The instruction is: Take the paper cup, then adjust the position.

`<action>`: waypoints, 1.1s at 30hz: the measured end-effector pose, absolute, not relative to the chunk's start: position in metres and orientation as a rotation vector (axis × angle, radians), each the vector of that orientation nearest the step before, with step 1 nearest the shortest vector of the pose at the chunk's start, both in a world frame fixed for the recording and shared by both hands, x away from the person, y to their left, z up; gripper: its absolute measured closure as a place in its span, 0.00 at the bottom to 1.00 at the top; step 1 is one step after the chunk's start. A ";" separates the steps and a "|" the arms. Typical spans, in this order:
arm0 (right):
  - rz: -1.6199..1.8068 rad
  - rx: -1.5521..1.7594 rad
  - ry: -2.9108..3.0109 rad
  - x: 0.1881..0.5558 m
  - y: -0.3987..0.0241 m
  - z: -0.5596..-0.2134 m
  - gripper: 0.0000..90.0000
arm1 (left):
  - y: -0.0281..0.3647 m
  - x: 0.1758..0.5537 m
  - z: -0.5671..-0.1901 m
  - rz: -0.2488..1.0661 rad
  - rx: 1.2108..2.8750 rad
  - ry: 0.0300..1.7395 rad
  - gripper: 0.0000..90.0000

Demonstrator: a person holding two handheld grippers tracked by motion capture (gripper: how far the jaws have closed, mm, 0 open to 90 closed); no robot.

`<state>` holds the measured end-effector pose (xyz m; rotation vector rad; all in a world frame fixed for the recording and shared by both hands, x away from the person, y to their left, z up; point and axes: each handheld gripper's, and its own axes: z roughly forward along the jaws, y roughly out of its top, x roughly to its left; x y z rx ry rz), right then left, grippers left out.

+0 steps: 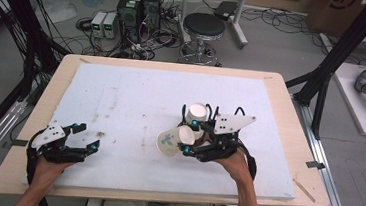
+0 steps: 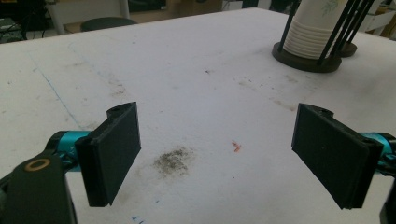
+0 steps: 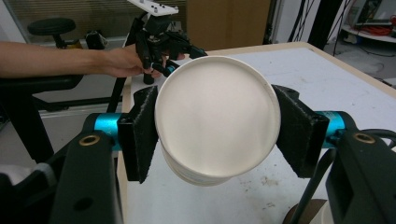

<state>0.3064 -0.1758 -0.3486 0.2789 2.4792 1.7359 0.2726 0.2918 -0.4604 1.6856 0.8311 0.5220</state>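
A white paper cup (image 1: 169,143) with a small green print lies on its side off the board, mouth to the left. My right gripper (image 1: 188,136) is shut on it near its base. In the right gripper view the cup's round bottom (image 3: 217,116) faces the camera, squeezed between both black pads (image 3: 140,133). Just behind it a stack of white cups (image 1: 197,113) stands in a holder of black rods; the left gripper view shows that stack (image 2: 310,30) at the far right. My left gripper (image 1: 86,137) rests open at the board's near left, with nothing between its jaws (image 2: 217,154).
A white foam board (image 1: 136,94) covers the wooden table (image 1: 289,122). A dark smudge (image 2: 173,161) and a small red mark (image 2: 236,146) lie on the board ahead of the left gripper. Beyond the table stand a black stool (image 1: 204,27) and computer boxes (image 1: 139,9) with cables.
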 end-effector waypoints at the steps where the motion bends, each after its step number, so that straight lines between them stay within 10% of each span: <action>1: 1.732 0.271 2.478 0.307 -0.176 -0.349 0.41 | 0.292 0.273 -0.460 0.523 1.684 0.831 0.17; 33: 1.744 0.261 2.488 0.311 -0.172 -0.351 0.41 | 0.295 0.272 -0.452 0.472 1.627 0.763 0.17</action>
